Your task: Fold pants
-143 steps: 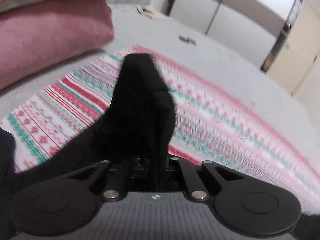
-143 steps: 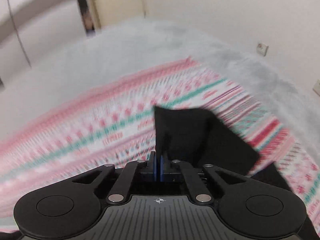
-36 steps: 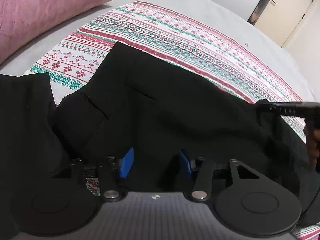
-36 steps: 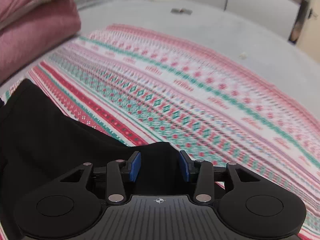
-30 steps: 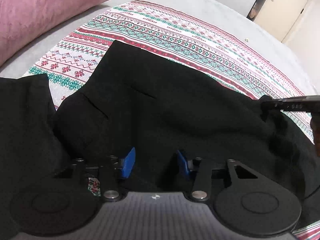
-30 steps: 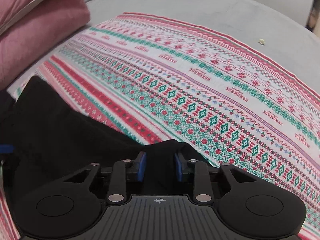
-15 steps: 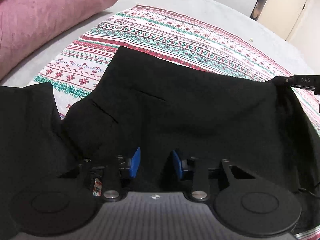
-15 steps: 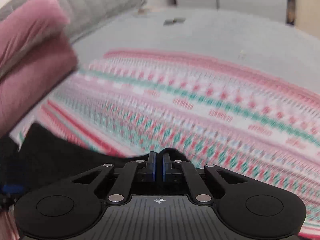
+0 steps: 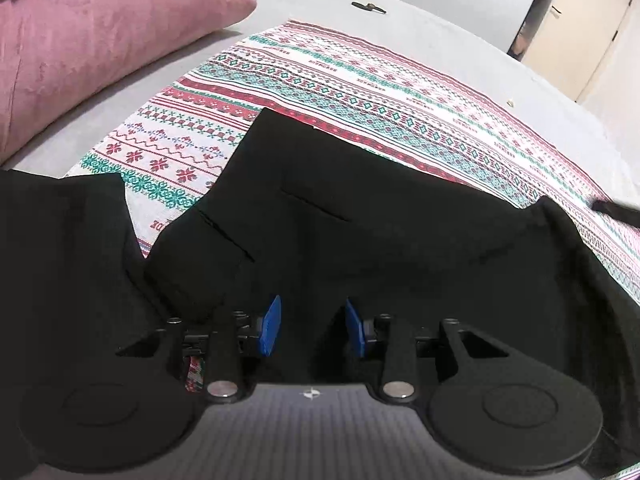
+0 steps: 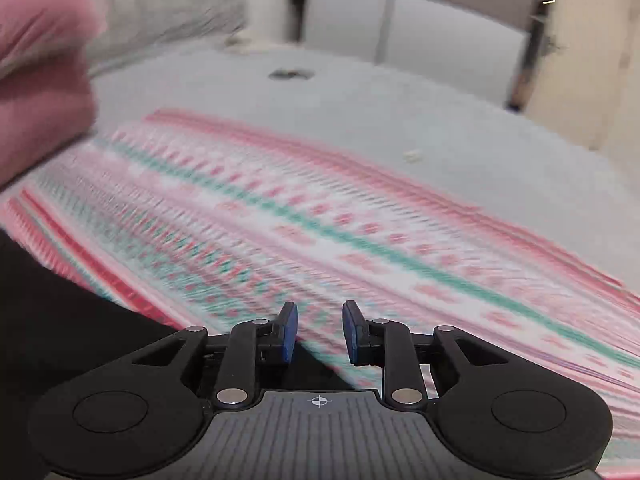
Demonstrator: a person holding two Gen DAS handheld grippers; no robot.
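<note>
Black pants point(image 9: 380, 220) lie spread over a patterned red, white and green blanket point(image 9: 360, 80) on a grey bed. My left gripper point(image 9: 312, 328) hovers low over the near part of the pants, its blue pads apart with black cloth under and between them. My right gripper point(image 10: 320, 332) is opening its jaws. Only the blanket point(image 10: 360, 220) shows between its pads, and the pants point(image 10: 60, 320) lie down to its left. In the left wrist view, a black fingertip point(image 9: 616, 212) of the right gripper shows just past the pants' right corner.
A pink pillow point(image 9: 100, 28) sits at the far left on the grey bed cover, also in the right wrist view as the pillow point(image 10: 36, 100). A small dark object point(image 9: 368, 7) lies on the far side of the bed. Cupboard doors and a room door stand beyond.
The right gripper was shut on the pants' right corner half a second ago; now its jaws have parted and lifted clear, and the corner lies on the blanket. The left gripper's pads narrowed slightly.
</note>
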